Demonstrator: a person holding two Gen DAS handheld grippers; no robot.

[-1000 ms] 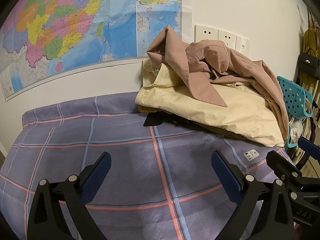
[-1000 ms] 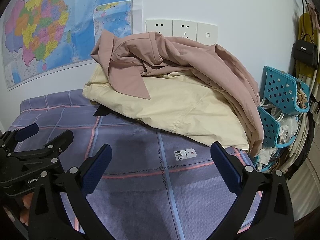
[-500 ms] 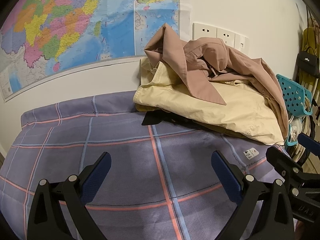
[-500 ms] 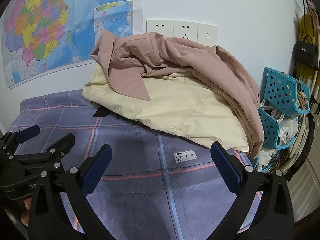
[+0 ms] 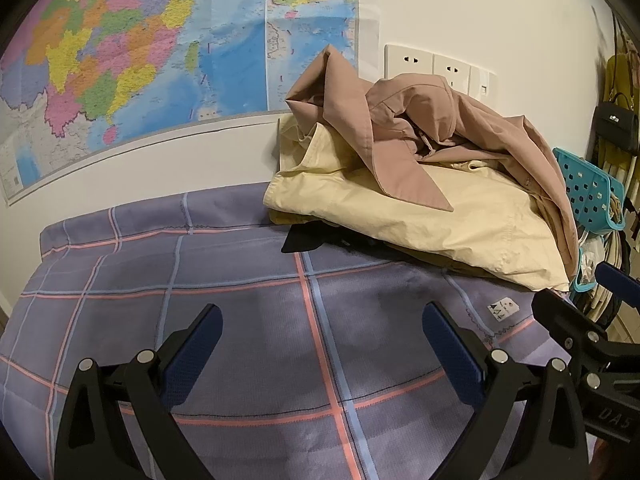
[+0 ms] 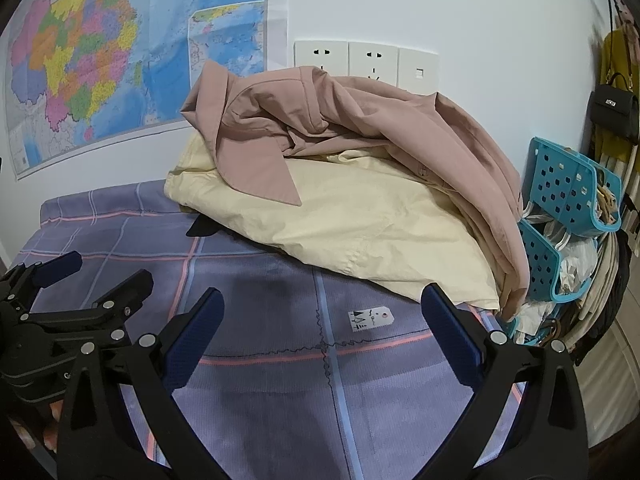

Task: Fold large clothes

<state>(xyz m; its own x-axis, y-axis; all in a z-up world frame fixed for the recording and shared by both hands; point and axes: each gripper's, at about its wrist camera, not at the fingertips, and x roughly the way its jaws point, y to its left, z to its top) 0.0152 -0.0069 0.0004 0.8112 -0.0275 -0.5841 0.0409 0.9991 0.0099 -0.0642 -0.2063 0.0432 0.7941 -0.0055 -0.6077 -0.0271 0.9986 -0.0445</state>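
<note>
A heap of clothes lies at the back right of the bed against the wall. A crumpled pink coat (image 5: 440, 120) (image 6: 360, 116) tops it, over a cream garment (image 5: 420, 216) (image 6: 360, 224), with a dark piece (image 5: 304, 240) poking out underneath. My left gripper (image 5: 322, 320) hovers open over the purple plaid sheet (image 5: 240, 300), well short of the heap. My right gripper (image 6: 322, 304) is open too, its right finger close to the cream garment's lower corner. Neither holds anything. The left gripper (image 6: 76, 280) also shows at the left edge of the right wrist view.
A white care label (image 6: 370, 316) (image 5: 503, 308) lies on the sheet. Blue plastic baskets (image 6: 568, 188) (image 5: 588, 192) stand off the bed's right side, with bags and a black handbag (image 6: 614, 110) hanging behind. A wall map (image 5: 140, 60) and sockets (image 6: 364, 60) line the wall.
Both grippers have drifted slightly; the clothes heap sits a little higher and nearer in the views. Jaws stay wide apart and the clothes have not moved.
</note>
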